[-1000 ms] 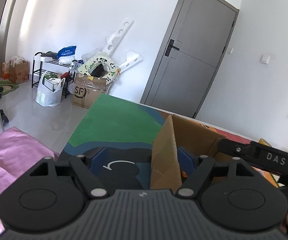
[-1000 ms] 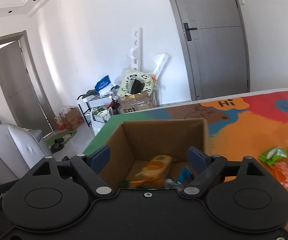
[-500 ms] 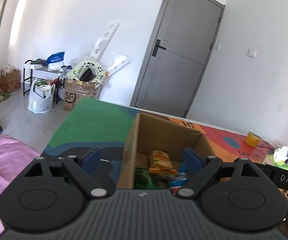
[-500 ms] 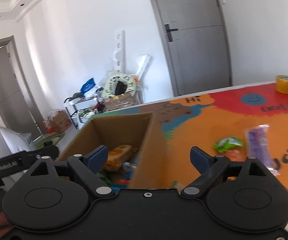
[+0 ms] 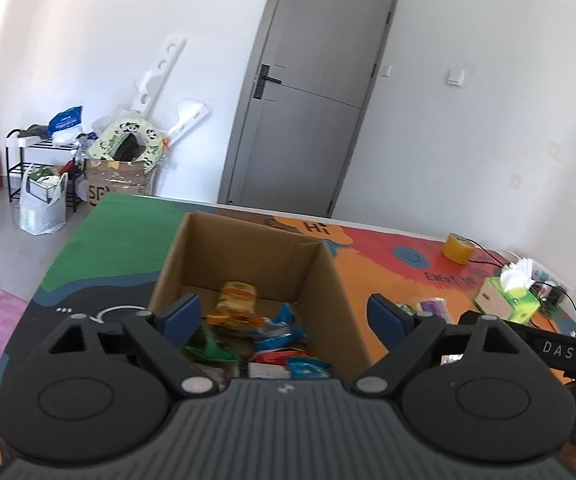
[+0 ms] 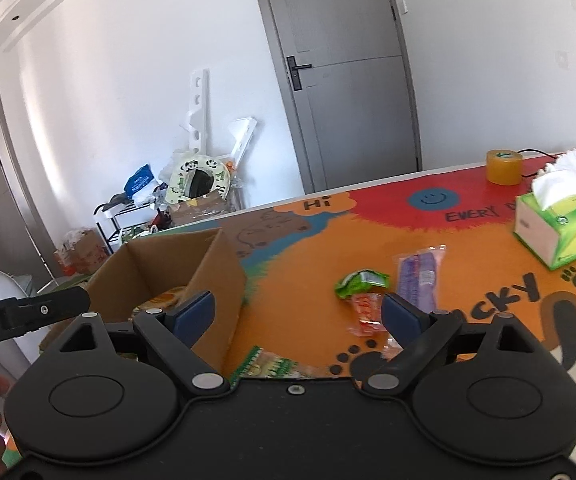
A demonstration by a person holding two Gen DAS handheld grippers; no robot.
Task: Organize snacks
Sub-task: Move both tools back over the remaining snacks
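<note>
Left wrist view: the open cardboard box (image 5: 247, 256) on the worktop (image 5: 111, 232) holds crinkly foil snacks (image 5: 255, 320). Left gripper (image 5: 283, 316) hangs above it, jaws wide and empty. Right gripper (image 6: 298, 314), jaws apart, faces loose packets (image 6: 362, 282) on the bright cartoon mat beside a tissue box (image 6: 560, 232); a grey door (image 6: 352, 80) stands behind.

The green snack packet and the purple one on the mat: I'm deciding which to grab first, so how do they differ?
The green snack packet is short and crumpled; the purple snack packet is long, flat and has clear edges. The green one touches a red packet; the purple one lies by itself, farther right. The green one sits nearer the cardboard box. Both lie loose on the mat, outside the box, ahead of the open right gripper.
</note>
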